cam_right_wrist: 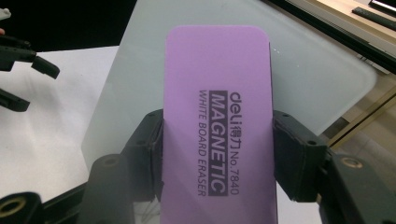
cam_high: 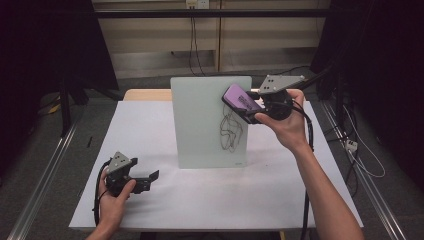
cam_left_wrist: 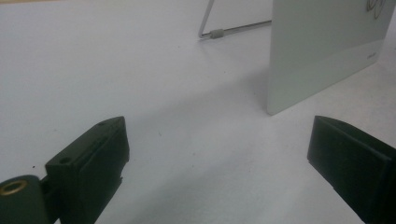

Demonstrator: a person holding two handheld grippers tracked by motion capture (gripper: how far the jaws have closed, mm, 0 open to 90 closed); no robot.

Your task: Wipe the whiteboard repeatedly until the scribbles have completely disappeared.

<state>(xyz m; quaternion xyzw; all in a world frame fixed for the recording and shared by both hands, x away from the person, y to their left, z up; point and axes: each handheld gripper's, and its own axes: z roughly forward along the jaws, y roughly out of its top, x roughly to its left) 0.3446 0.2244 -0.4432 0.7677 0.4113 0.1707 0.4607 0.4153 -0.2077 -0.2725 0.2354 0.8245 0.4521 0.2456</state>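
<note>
Forearms entered the high view from the bottom edge; the left gripper (cam_high: 131,176) rested released on the bench (cam_high: 210,200) at lower left, while the right gripper (cam_high: 260,107) pressed a purple eraser (cam_high: 240,100) to the upright whiteboard (cam_high: 200,120), whose black scribble (cam_high: 231,131) looked untouched below it, so the wiping seemed barely started. Left gripper view: jaws wide apart, whiteboard (cam_left_wrist: 322,51) at upper right. Right gripper view: jaws clenched on the eraser (cam_right_wrist: 217,93), printed "deli MAGNETIC WHITE BOARD ERASER No.7840".

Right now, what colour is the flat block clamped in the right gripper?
Purple with dark lettering, best in the right gripper view.
</note>
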